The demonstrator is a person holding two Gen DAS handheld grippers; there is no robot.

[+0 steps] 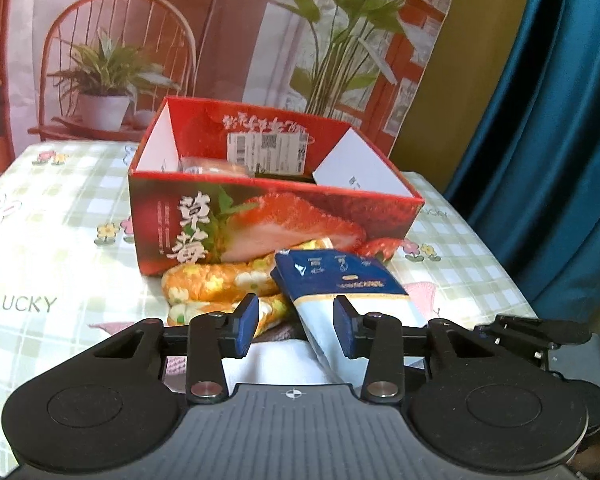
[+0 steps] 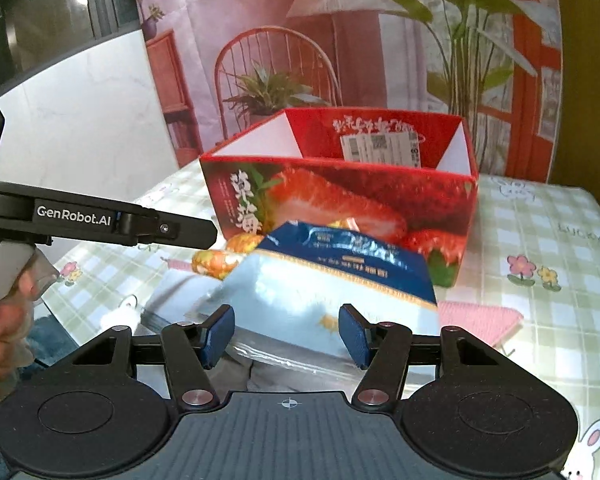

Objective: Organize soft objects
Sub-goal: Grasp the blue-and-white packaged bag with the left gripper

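Left wrist view: the step in hand appears to be picking up the next soft item for the strawberry box point(image 1: 260, 216), which stands open on the checked surface point(image 1: 52, 240). The left hand-held gripper point(image 1: 296, 326) is spread and holds nothing. The blue-and-white soft pack point(image 1: 340, 292) lies just ahead, its lower end reaching between the fingers. An orange floral pouch point(image 1: 216, 284) lies beside it, against the box front.

Right wrist view: the right hand-held gripper point(image 2: 287, 330) is also spread, empty. The soft pack point(image 2: 320, 280) lies directly ahead, tilted, its near edge between the fingers. The next move likely calls for closing on the pack, lifting it over the box point(image 2: 340, 196) rim.
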